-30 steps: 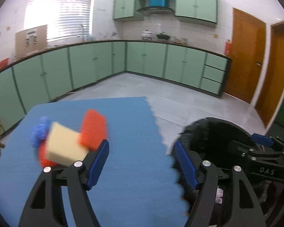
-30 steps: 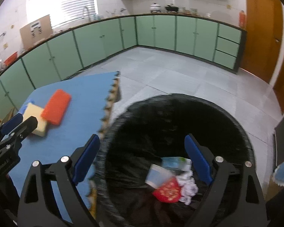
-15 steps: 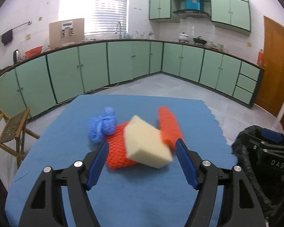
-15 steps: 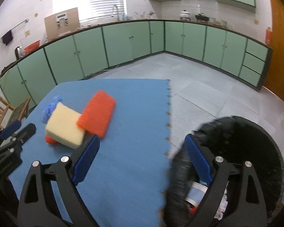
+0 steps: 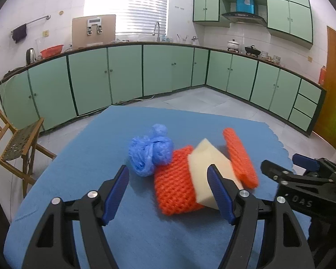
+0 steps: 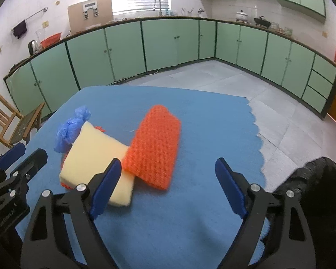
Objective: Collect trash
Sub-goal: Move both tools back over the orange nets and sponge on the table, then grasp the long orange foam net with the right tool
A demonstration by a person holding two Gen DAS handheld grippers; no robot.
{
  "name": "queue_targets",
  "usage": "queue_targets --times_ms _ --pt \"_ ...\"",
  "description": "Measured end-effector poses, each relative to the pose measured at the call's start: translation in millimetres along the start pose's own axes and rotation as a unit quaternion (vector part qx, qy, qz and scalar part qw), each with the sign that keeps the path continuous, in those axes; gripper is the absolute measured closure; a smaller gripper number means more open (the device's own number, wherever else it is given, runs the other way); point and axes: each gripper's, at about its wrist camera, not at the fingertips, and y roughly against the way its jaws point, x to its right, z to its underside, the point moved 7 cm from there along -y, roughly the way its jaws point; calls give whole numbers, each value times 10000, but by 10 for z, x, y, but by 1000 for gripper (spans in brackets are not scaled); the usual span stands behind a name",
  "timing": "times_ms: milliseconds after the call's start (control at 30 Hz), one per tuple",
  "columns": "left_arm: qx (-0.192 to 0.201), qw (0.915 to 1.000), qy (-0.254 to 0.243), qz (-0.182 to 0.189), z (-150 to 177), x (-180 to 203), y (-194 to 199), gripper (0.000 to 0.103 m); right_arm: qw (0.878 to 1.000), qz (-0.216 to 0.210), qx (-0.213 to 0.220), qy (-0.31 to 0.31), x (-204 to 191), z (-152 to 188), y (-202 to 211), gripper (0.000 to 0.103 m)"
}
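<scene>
Black-lined bin (image 6: 313,192) beside blue mat (image 6: 201,134)

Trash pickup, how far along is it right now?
Done: can't tell; the black bin shows only its edge. In hand: nothing; left gripper and right gripper are open, the right's jaws just narrowing. Left on the mat: blue bag, sponge, two orange nets.

Both tongs swung away from the bin (image 6: 320,192) to the table (image 6: 190,213). The left tongs (image 5: 168,190) faced the trash pile (image 5: 179,179); the right tongs (image 6: 165,183), jaws just narrowing with nothing between them, approached the pile beside them.
</scene>
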Motion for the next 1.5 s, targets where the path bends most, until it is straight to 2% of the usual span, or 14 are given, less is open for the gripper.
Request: queue_targets --times_ms 333,433,567,633,1167,1300,1500 --pt "-106 9999 79 -63 53 -158 -182 32 9995 -183 -218 168 -264 42 -354 29" --pt "-121 9999 90 -65 56 -173 -203 32 9991 -306 -252 131 -264 47 -384 43" --pt "-125 9999 97 -36 71 -161 -213 32 9980 -428 -458 106 -223 80 -431 82" --pt "-130 9999 101 -12 66 -147 -216 32 9973 -451 -573 53 -178 135 -441 92" --pt "-84 9986 43 515 30 393 -119 30 9987 -43 -504 -29 227 322 -100 94" --pt "-93 9985 3 533 48 451 -102 29 9987 -33 -491 -96 320 344 -53 94" --pt "-172 9973 259 672 74 395 -35 29 9989 -31 -470 -39 347 362 -21 94"
